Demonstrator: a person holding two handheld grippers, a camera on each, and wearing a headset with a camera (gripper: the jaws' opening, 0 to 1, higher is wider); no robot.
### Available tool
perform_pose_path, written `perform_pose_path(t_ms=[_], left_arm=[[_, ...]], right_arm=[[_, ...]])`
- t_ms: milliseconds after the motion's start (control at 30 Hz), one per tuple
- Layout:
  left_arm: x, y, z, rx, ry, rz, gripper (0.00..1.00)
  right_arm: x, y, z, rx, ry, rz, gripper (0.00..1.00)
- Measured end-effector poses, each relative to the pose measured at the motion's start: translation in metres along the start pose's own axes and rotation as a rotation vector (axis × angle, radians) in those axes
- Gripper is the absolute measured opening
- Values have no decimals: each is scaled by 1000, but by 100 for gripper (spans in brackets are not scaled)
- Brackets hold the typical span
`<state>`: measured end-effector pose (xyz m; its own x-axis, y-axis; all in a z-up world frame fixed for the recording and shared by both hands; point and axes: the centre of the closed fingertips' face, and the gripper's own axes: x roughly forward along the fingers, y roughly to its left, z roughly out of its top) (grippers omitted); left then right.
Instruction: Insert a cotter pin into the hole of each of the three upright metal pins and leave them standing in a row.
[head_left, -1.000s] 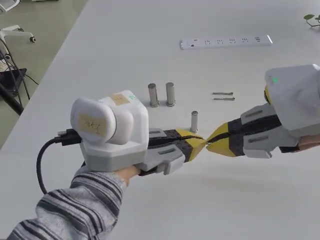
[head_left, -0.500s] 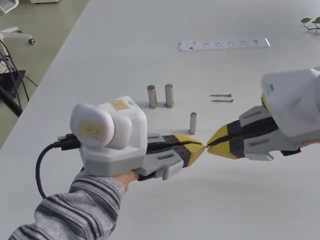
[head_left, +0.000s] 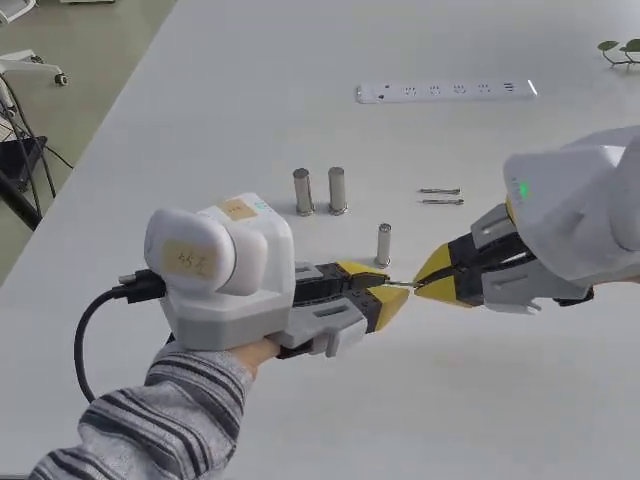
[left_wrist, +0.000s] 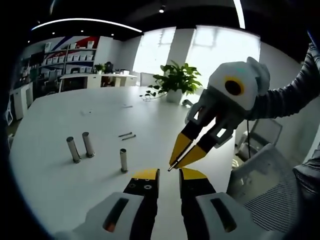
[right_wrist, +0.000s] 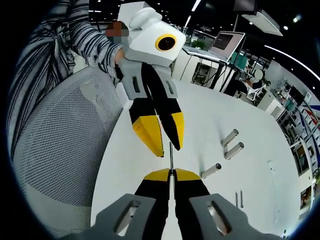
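Just above the white tabletop (head_left: 480, 400), the right gripper (right_wrist: 170, 173) pinches a thin silver cotter pin (right_wrist: 170, 157). Its length points at the left gripper (left_wrist: 169, 174), whose jaws stand slightly parted. The nearest upright steel pin (head_left: 383, 243) waits just beyond.

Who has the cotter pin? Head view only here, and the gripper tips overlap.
Observer: The right gripper has it. In the right gripper view the cotter pin sticks forward from its shut jaws.
Operator: Is the left one clamped on it too?
Observer: No. The left gripper view shows the left gripper open, with a clear gap between its jaws.
Operator: Where's the pin's free end?
Observer: In the right gripper view it ends between the left gripper's two jaws. I cannot tell whether it touches either.
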<state>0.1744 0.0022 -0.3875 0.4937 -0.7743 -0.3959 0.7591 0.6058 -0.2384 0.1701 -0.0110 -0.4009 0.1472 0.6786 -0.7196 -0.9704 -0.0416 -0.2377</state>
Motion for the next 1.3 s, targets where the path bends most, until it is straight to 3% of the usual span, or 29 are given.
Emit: perform_pose_path(t_ms=[167, 300, 467, 600, 700, 933, 1300], left_arm=[[0, 13, 0, 35, -12, 74, 22], [2, 28, -3, 92, 4, 157, 27], [9, 37, -2, 108, -3, 195, 28], [14, 47, -6, 130, 17, 240, 30], [18, 53, -4, 111, 7, 256, 30], [28, 64, -9, 93, 29, 269, 30], [55, 85, -16, 78, 50, 301, 25]], right_arm=[[-2, -19, -21, 5, 93, -73, 0], [-2, -30, -29, 19, 123, -110, 0], [1, -42, -37, 27, 153, -139, 0], [6, -51, -43, 30, 175, -160, 0], [11, -61, -51, 46, 203, -186, 0], [21, -71, -57, 57, 217, -199, 0], [33, -81, -65, 87, 244, -188, 0]])
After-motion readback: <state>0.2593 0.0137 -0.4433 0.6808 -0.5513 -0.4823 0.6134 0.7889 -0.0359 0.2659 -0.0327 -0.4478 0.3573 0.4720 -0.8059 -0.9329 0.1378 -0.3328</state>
